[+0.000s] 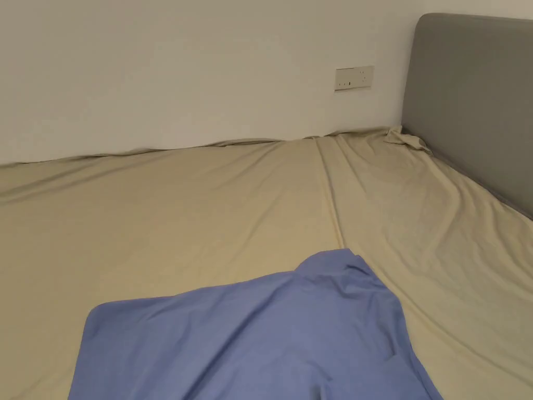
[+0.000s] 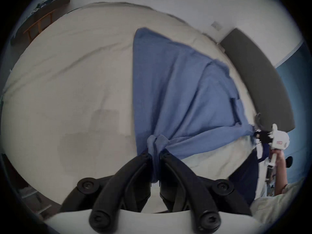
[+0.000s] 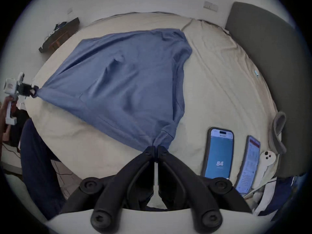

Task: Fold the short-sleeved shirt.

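The blue short-sleeved shirt (image 3: pixel 128 79) lies spread over the beige bed sheet (image 1: pixel 182 208), its far end reaching toward the middle of the bed and its near end drawn out between two grippers at the bed's near edge. The left gripper (image 2: pixel 156 153) has both jaws closed on a bunched corner of the cloth (the fabric gathers into a knot just above the jaw tips). The right gripper (image 3: pixel 156 147) has its jaws pressed together on the other near corner, which pulls the shirt into taut creases fanning out from that point. In the left gripper view a hand (image 2: pixel 278 160) holds the right gripper's handle. Two phones (image 3: pixel 219 153) lie face up on the sheet near the bed's near right corner, beside the grey headboard (image 1: pixel 468 99). A wall socket (image 1: pixel 354 78) sits above the far edge.
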